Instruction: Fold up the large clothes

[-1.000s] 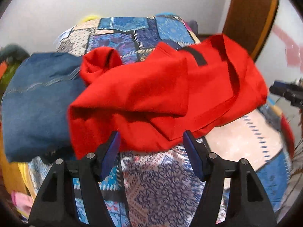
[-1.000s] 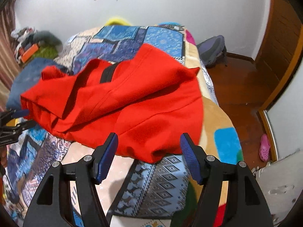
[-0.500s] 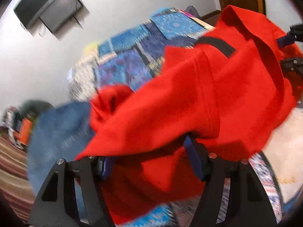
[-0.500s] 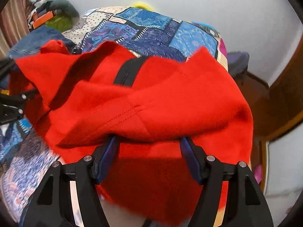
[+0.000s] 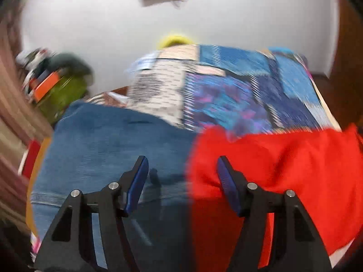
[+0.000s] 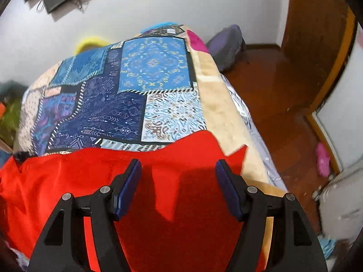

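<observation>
A large red garment (image 6: 90,176) lies spread on the near end of the bed; in the left wrist view it (image 5: 283,158) fills the lower right. My left gripper (image 5: 181,176) is open and empty, over the seam between the red garment and a blue denim garment (image 5: 102,140). My right gripper (image 6: 178,179) is open and empty, just above the red garment near its right edge. The left view is motion-blurred.
The bed carries a blue patchwork quilt (image 6: 136,79). Its right edge (image 6: 226,113) drops to a wooden floor (image 6: 272,86) with a grey bag (image 6: 226,45) and a pink slipper (image 6: 323,158). A cluttered pile (image 5: 52,79) stands at the left wall.
Half a second ago both grippers had red cloth draped over their fingers and lifted. Now the garment lies flatter on the bed, both grippers are free of it, and the left one has swung left.
</observation>
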Demonstrator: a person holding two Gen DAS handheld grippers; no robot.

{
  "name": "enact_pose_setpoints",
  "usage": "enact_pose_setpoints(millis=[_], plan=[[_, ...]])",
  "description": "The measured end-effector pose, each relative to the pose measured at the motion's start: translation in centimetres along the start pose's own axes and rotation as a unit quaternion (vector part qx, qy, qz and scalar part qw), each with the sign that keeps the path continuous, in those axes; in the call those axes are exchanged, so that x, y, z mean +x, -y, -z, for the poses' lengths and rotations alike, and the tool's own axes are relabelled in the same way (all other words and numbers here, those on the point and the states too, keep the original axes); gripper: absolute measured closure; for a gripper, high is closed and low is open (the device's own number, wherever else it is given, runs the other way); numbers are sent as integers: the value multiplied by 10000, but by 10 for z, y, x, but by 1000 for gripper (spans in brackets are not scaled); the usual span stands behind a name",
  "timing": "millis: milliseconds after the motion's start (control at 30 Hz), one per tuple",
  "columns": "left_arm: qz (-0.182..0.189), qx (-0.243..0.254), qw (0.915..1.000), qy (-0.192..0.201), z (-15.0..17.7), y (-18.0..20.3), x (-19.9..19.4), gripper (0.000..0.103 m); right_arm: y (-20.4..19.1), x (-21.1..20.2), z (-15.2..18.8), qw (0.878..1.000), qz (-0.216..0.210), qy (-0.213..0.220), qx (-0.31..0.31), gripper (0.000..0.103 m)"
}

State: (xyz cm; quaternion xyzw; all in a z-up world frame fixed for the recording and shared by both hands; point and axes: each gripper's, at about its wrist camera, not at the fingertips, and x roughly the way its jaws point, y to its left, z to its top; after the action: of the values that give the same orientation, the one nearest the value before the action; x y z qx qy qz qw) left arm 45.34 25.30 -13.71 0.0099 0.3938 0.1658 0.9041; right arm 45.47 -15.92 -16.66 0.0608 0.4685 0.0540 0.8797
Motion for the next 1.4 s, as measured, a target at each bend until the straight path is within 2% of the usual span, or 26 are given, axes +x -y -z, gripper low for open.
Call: enact_pose_setpoints(millis=[100, 233, 333, 500, 567, 667, 833, 1000, 1100, 1133, 1233, 1300, 1367, 1400], plan=[[222, -365, 9991, -58, 2, -23, -9, 40, 11, -16, 7, 9998, -215, -11, 50, 39], [394, -374, 9985, 48, 11, -22, -34, 39, 12, -39, 11, 9992, -392, 48, -102, 39], [691, -271, 9972, 100, 20, -6, -52, 33, 2, -50, 17, 9978, -532, 22, -385, 39], [998, 247, 9947, -31, 45, 35, -64, 29, -24, -67, 49, 9909, -541, -63, -1229, 36], [1037, 413, 9936, -166, 59, 49, -64, 29, -33, -68, 66, 9862, -505, -144, -1570, 34], [1019, 492, 9929, -368, 78, 60, -62, 29, -32, -60, 85, 9831, -359, -359, -1757, 34], [901, 391, 9940, -492, 102, 55, -65, 29, -17, -64, 103, 9869, -334, -397, -1525, 25], [1025, 41, 9931, -576, 124, 37, -80, 28, -8, -77, 112, 9891, -285, -488, -1359, 25], [879, -255, 9939, -617, 134, 26, -84, 18, -7, -87, 116, 9893, -234, -438, -1374, 25], [863, -436, 9934, -621, 137, 20, -85, 18, -7, -90, 117, 9896, -257, -417, -1353, 25], [1043, -1043, 9863, -740, 148, 2, -80, 17, -7, -97, 119, 9903, -289, -351, -1311, 25], [1267, -1482, 9768, -882, 153, -8, -72, 17, -8, -100, 118, 9905, -295, -299, -1308, 25], [1692, -1944, 9601, -1087, 160, -14, -61, 17, -10, -102, 118, 9905, -314, -276, -1309, 25], [1992, -2199, 9471, -1224, 163, -15, -54, 17, -11, -102, 118, 9905, -328, -262, -1311, 25]])
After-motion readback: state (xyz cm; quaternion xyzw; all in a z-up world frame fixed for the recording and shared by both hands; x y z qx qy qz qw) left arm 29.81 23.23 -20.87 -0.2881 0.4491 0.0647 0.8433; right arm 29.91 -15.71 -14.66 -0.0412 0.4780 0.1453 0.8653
